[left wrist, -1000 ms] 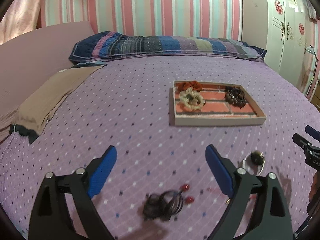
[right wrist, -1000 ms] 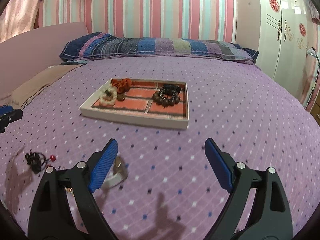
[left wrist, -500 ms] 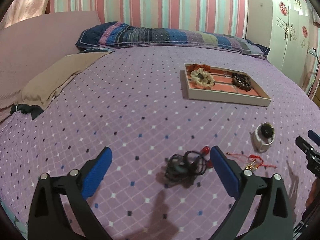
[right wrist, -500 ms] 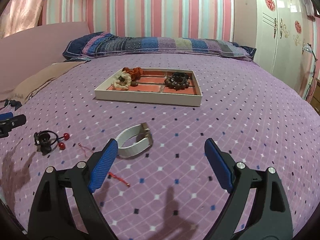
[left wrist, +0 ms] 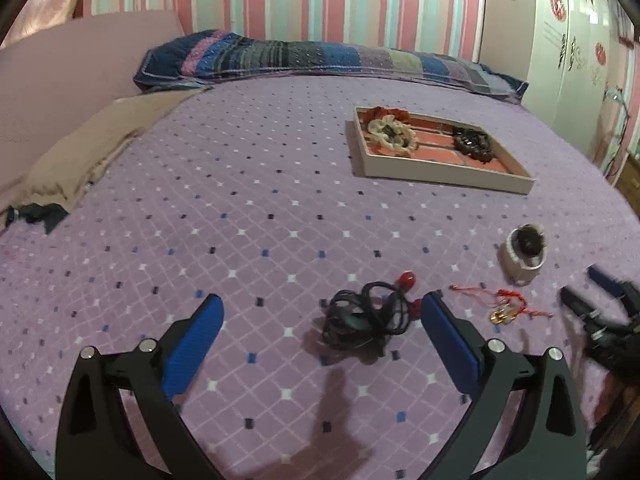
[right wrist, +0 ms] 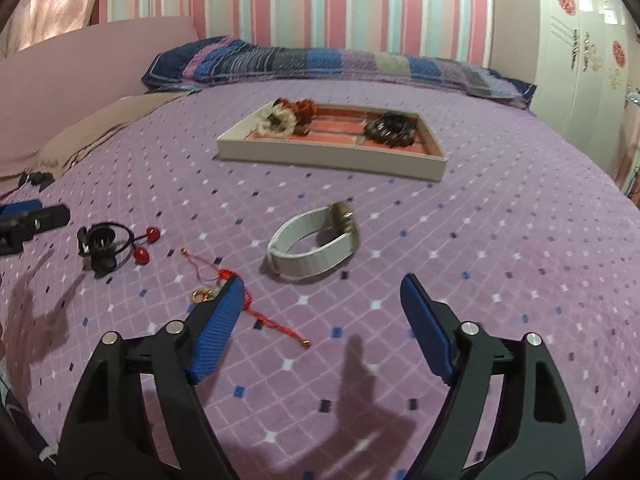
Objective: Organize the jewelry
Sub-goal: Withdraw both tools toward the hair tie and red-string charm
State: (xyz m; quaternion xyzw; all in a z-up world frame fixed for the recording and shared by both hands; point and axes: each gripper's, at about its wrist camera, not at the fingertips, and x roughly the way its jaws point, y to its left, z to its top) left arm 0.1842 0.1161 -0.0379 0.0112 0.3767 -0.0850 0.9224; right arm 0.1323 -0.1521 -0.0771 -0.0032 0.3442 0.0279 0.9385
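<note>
On the purple bedspread a black hair tie with red beads (left wrist: 368, 314) (right wrist: 108, 246) lies just ahead of my open left gripper (left wrist: 320, 318), partly between its blue fingers. A red string bracelet with a gold charm (left wrist: 500, 306) (right wrist: 224, 284) lies to its right. A white-strapped watch (right wrist: 314, 242) (left wrist: 524, 252) rests ahead of my right gripper (right wrist: 322, 294), whose jaws are closing with nothing between them; its left finger overlaps the red string. Farther back sits the beige jewelry tray (left wrist: 440, 170) (right wrist: 332, 156) holding a cream scrunchie, a rust one and a dark bead bracelet.
A striped pillow (left wrist: 312, 58) lies along the headboard wall. A tan cloth (left wrist: 100, 148) sits at the bed's left edge. A white wardrobe (left wrist: 572, 48) stands to the right. Each gripper's tip shows at the edge of the other's view.
Both grippers have come down and forward toward the loose pieces. The hair tie now lies between the left fingers. The watch has come nearer the right gripper, whose jaws have narrowed slightly.
</note>
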